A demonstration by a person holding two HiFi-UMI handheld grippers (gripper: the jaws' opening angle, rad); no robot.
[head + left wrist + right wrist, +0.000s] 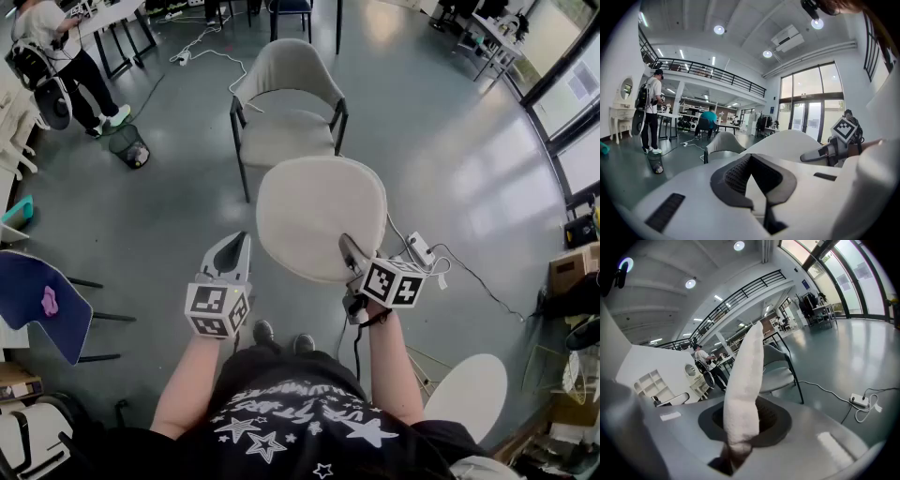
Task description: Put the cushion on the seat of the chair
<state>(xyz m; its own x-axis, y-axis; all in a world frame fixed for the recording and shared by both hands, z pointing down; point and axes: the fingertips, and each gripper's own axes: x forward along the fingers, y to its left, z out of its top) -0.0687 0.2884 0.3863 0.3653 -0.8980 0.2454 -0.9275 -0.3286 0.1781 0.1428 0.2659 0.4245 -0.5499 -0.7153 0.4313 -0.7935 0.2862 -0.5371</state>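
Observation:
The round off-white cushion [321, 217] hangs in the air in front of me, between my body and the chair. My right gripper [352, 253] is shut on its near right edge; in the right gripper view the cushion [746, 385] stands edge-on between the pads. The beige chair [286, 108] with a dark frame stands just beyond, its seat bare. It also shows as the chair [723, 143] and the chair [776, 369]. My left gripper [230, 258] sits at the cushion's left, apart from it, jaws open and empty. From there the cushion [787, 143] lies ahead to the right.
A person [56, 47] stands at the back left by tables, with a mesh waste bin [128, 145] nearby. Cables [202, 47] run over the floor behind the chair, and a power strip [419, 248] lies at the right. A dark blue chair [37, 300] stands at my left.

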